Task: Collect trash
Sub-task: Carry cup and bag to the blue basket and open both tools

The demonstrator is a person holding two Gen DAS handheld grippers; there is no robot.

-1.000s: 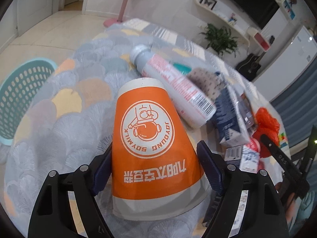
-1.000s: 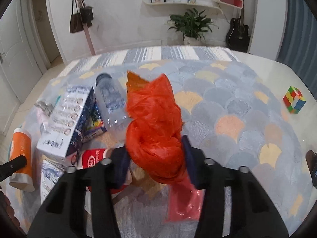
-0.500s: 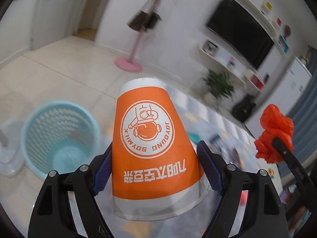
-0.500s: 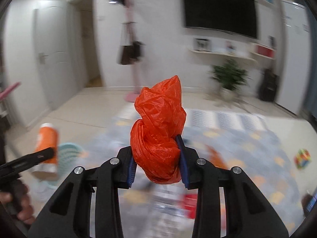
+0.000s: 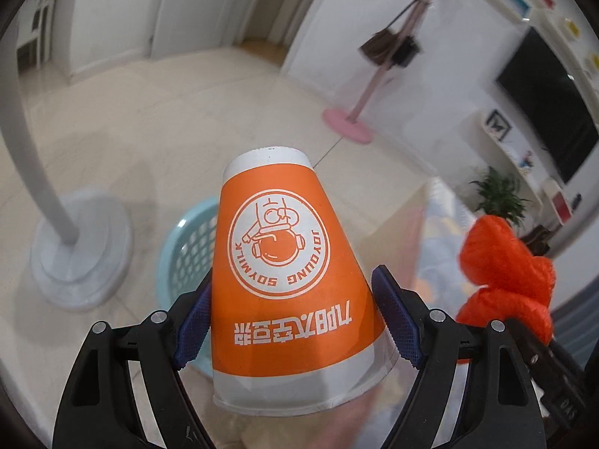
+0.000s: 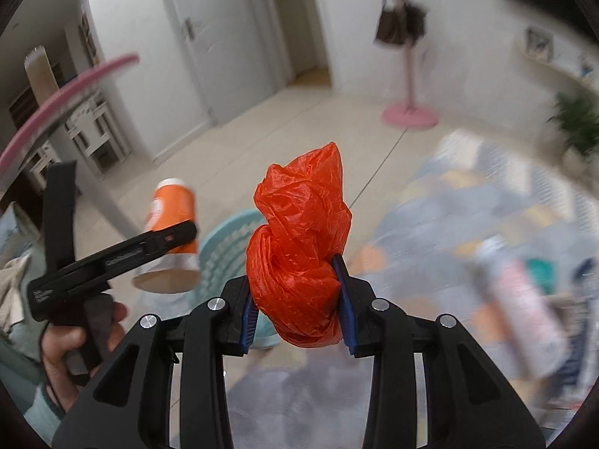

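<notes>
My left gripper [image 5: 295, 318] is shut on an orange and white paper cup [image 5: 280, 262], held with its mouth toward the camera, above the pale blue basket [image 5: 187, 247] on the floor. The right wrist view shows that cup [image 6: 170, 235] and the left gripper [image 6: 168, 239] at the left. My right gripper [image 6: 295, 299] is shut on a crumpled red plastic bag [image 6: 299, 254], over the table's edge, with the basket [image 6: 224, 250] behind it. The bag [image 5: 505, 273] also shows at the right of the left wrist view.
A grey lamp stand base [image 5: 78, 250] sits on the tiled floor left of the basket. A pink coat stand [image 5: 352, 123] is farther back. On the patterned tablecloth [image 6: 468, 202] at right lies a blurred bottle [image 6: 516, 299] with other trash. A hand [image 6: 75, 336] grips the left tool.
Both grippers swung left from over the table toward the basket, carrying the cup and the red bag. The table trash has slid out to the right, and the basket is now beneath the cup.
</notes>
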